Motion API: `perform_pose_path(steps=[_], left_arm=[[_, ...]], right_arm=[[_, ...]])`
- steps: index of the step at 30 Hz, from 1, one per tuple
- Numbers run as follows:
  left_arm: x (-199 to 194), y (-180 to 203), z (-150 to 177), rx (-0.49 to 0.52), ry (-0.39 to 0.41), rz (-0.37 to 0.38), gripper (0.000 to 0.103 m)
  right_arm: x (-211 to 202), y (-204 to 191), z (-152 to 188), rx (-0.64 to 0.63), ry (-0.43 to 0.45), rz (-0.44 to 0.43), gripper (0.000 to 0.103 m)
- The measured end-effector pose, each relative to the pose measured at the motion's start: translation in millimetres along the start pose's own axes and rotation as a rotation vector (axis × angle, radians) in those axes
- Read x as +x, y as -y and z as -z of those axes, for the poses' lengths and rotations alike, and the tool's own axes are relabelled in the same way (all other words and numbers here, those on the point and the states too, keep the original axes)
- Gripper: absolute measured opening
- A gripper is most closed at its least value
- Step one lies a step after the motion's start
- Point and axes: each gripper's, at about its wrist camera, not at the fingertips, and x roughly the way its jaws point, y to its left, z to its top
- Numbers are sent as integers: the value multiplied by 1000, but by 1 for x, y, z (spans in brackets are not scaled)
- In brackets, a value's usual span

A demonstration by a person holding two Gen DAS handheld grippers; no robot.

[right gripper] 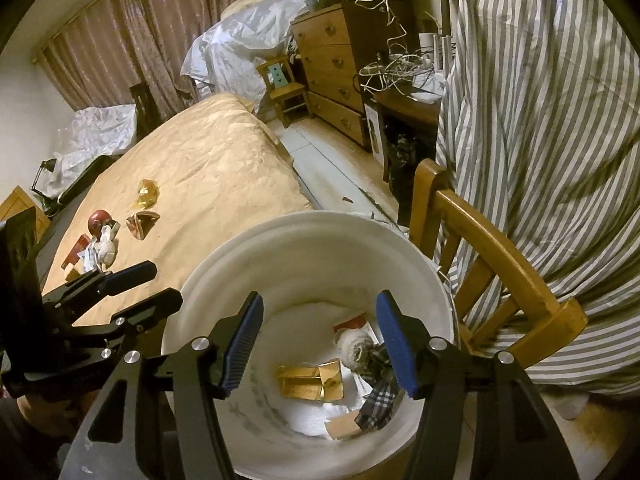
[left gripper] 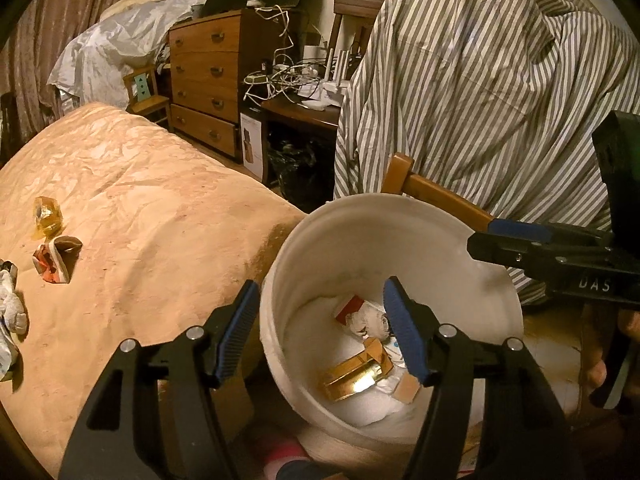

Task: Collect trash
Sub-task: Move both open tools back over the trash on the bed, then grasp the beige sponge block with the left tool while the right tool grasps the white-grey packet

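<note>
Flanking bucket (right gripper: pixel 200 300): bed (right gripper: pixel 224 168), wooden chair (right gripper: pixel 500 248)

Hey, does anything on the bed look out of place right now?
Yes. Trash lies loose on the bedspread: an amber wrapper, a crumpled carton and a small heap of scraps, while the white bucket already holds other trash.

A bucket (right gripper: pixel 280 256) stands between the bed (right gripper: pixel 224 160) on its left and a chair (right gripper: pixel 500 256) on its right; trash (right gripper: pixel 312 384) lies in it, wrappers (right gripper: pixel 144 222) on the bed.
</note>
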Motion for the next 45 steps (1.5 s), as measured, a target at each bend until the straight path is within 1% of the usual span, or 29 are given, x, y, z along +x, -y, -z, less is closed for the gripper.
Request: perform_pose_path(steps=[3,6,8,11,13,15,18,21,25,26,27,30,31,32,33,34,37,39,42,43,45], left_arm=[[-6,-7,2,-8,9,-8,62],[-18,-18,9,-9,28,-36,62],[-24,-29,14,-16,33,-52,62],[-35,-49,24,-37,38,-81,62],[-43,-65,31,-57,40,-99,62],[-53,-81,40,-76,44,-122,62],[-69,-117,57,-128,45,-168,62],[-88,-165,79,-187,46,-239,62],[-119,-248,113,-287,34,-361,62],[-129,-275,125,-321,32,-400,62],[-135,-289,129,-342,30,-419,62],[-162,-355,157,-471,26,-511,62],[-167,-369,162,-496,28,-524,62],[-172,-384,168,-516,33,-533,64],[-174,-394,171,-519,35,-541,72],[-176,-405,173,-507,40,-558,76],[-179,-434,176,-461,48,-542,81],[-176,-444,174,-420,41,-531,82],[-168,-458,170,-357,24,-493,82],[-165,-462,168,-335,20,-471,82],[-159,-466,163,-297,17,-444,82]], right_arm=[[-6,-10,-1,-27,25,16,64],[-17,-32,-2,-88,79,29,70],[-22,-56,-3,-139,120,22,74],[-23,-90,-2,-196,150,-13,78],[-20,-119,-1,-231,171,-60,81],[-16,-144,2,-246,178,-115,83],[-5,-179,7,-272,163,-179,86],[16,-215,15,-304,117,-230,86],[42,-257,26,-340,57,-283,86],[50,-271,29,-350,42,-295,86],[55,-281,31,-358,32,-304,86],[74,-310,32,-379,4,-332,86],[82,-320,33,-385,-6,-348,86],[88,-330,32,-391,-15,-363,86],[96,-344,31,-403,-28,-380,86],[105,-358,31,-416,-41,-394,86],[128,-398,30,-455,-79,-438,86],[141,-422,30,-479,-99,-459,85],[165,-456,22,-495,-146,-511,75],[173,-467,20,-498,-161,-523,67],[191,-489,15,-510,-186,-533,63]])
